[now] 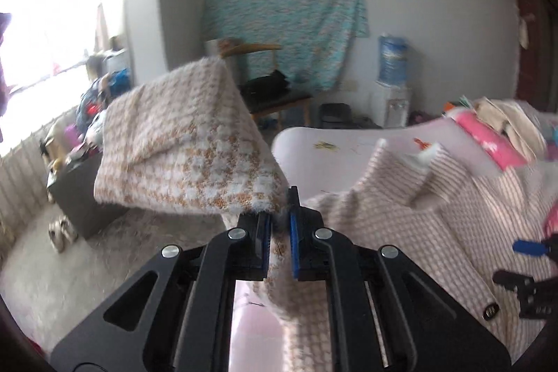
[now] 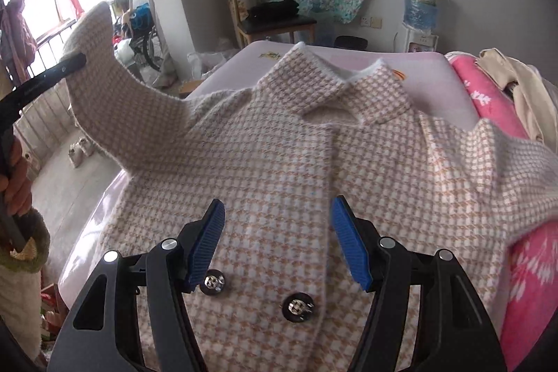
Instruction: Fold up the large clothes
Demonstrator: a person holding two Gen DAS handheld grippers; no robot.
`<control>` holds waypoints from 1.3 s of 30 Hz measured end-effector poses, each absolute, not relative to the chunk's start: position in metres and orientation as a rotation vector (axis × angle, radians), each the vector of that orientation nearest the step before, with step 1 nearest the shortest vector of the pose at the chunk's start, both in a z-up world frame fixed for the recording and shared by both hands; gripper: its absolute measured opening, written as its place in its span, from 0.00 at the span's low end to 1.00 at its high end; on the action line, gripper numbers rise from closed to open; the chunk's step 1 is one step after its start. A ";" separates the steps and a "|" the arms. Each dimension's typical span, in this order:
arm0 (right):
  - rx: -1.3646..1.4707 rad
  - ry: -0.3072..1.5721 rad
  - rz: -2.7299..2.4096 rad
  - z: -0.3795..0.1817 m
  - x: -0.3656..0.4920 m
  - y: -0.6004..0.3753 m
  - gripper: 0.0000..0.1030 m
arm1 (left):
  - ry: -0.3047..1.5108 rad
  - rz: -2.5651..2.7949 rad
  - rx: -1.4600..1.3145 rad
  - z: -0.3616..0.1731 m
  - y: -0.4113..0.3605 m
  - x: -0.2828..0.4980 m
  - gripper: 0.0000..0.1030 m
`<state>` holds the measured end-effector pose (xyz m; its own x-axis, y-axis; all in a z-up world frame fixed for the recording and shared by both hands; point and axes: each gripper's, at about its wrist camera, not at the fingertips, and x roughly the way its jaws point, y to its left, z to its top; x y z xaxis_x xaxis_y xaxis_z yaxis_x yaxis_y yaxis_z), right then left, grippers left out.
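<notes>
A beige and white houndstooth coat lies front up on a pale pink bed, collar at the far end, metal buttons near me. My left gripper is shut on the coat's left sleeve and holds it lifted above the bed's left side. The raised sleeve and the left gripper also show in the right wrist view. My right gripper is open and empty, hovering over the coat's front; it also shows in the left wrist view.
Pink patterned bedding and a cream garment are piled on the bed's right side. A wooden chair with dark clothes and a water dispenser stand by the far wall. Slippers lie on the floor at left.
</notes>
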<state>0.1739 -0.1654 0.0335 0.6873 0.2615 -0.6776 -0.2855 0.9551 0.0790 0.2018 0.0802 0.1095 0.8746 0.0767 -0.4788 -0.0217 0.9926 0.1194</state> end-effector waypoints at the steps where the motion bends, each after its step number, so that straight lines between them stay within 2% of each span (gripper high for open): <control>1: -0.024 0.750 0.284 0.035 0.168 -0.176 0.61 | 0.534 -0.003 0.139 0.103 0.060 0.194 0.09; 4: 0.010 0.758 0.224 0.034 0.156 -0.207 0.61 | 0.667 -0.163 0.158 0.067 0.016 0.177 0.14; 5: 0.024 0.769 0.207 0.031 0.153 -0.218 0.61 | 0.717 -0.196 0.162 0.049 0.006 0.172 0.19; 10: 0.045 0.914 0.189 0.003 0.155 -0.246 0.61 | 0.892 -0.215 0.106 -0.017 0.008 0.160 0.48; 12: 0.046 0.989 0.215 -0.013 0.164 -0.247 0.69 | 0.903 -0.178 0.079 -0.026 0.019 0.159 0.65; 15: 0.051 1.076 0.239 -0.035 0.182 -0.241 0.72 | 0.935 -0.150 0.026 -0.038 0.035 0.170 0.78; 18: 0.022 1.108 0.232 -0.050 0.195 -0.235 0.83 | 0.963 -0.129 -0.018 -0.048 0.045 0.179 0.83; 21: -0.065 1.113 0.217 -0.051 0.200 -0.226 0.86 | 0.954 -0.146 -0.013 -0.050 0.048 0.179 0.92; 26: -0.081 1.045 0.287 -0.009 0.225 -0.207 0.86 | 0.904 -0.138 0.081 -0.055 0.036 0.173 0.92; 31: -0.137 0.959 0.345 0.028 0.300 -0.145 0.86 | 0.890 -0.138 0.078 -0.055 0.038 0.172 0.92; 37: -0.274 1.048 0.269 0.002 0.404 -0.076 0.86 | 0.880 -0.122 0.081 -0.057 0.035 0.171 0.93; 38: -0.317 1.071 0.239 -0.005 0.413 -0.069 0.82 | 0.872 -0.122 0.081 -0.057 0.035 0.170 0.93; 39: -0.358 1.092 0.206 -0.012 0.420 -0.067 0.72 | 0.865 -0.122 0.081 -0.057 0.035 0.169 0.93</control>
<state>0.4195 -0.0665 -0.0122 0.4501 -0.0122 -0.8929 -0.3362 0.9240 -0.1821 0.1690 0.0346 -0.0575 0.6419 -0.0743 -0.7632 0.1400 0.9899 0.0214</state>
